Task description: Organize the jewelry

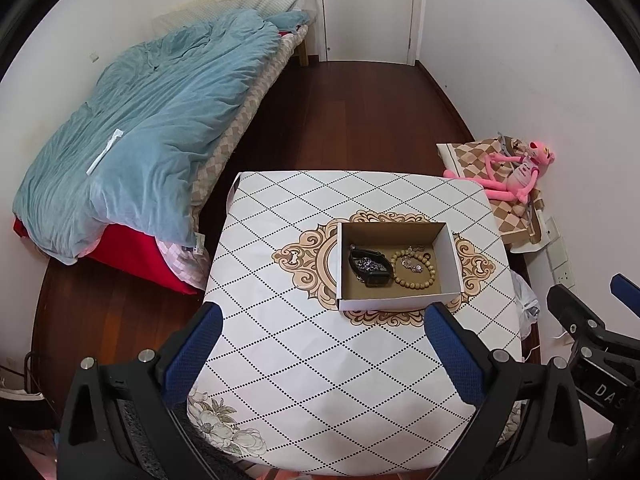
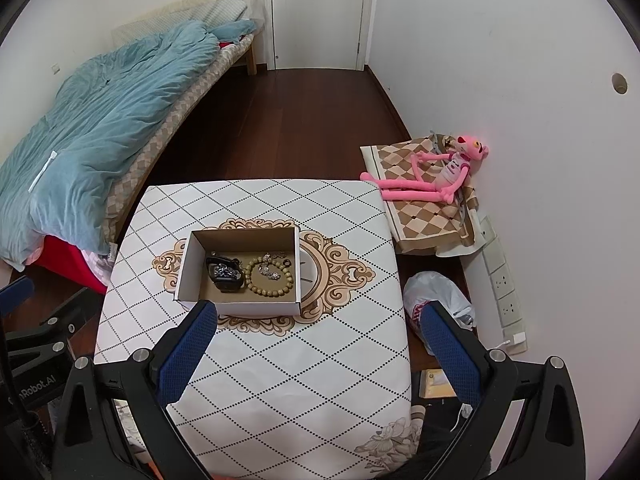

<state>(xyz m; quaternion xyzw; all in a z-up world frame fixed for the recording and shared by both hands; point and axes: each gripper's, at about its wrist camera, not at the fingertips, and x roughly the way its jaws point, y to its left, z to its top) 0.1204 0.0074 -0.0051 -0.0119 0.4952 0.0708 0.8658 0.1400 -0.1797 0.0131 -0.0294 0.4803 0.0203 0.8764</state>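
An open cardboard box [image 1: 450, 258] [image 2: 188, 264] sits in the middle of the small table [image 1: 304, 360] [image 2: 288, 360]. Inside lie a black watch [image 1: 370, 266] [image 2: 226, 274], a wooden bead bracelet [image 1: 424, 282] [image 2: 256, 289] and silver chain pieces [image 1: 412, 266] [image 2: 272, 270]. My left gripper [image 1: 324, 316] is open and empty, above the table's near side, in front of the box. My right gripper [image 2: 320, 314] is open and empty, just in front of and to the right of the box. Each gripper shows at the edge of the other's view.
A bed with a blue quilt [image 1: 152, 120] [image 2: 88, 128] stands left of the table. A pink plush toy [image 1: 516, 172] [image 2: 432, 176] lies on a checked cushion by the right wall. A white plastic bag [image 2: 440, 300] sits on the floor right of the table. Wall sockets [image 2: 504, 280] are low on the right.
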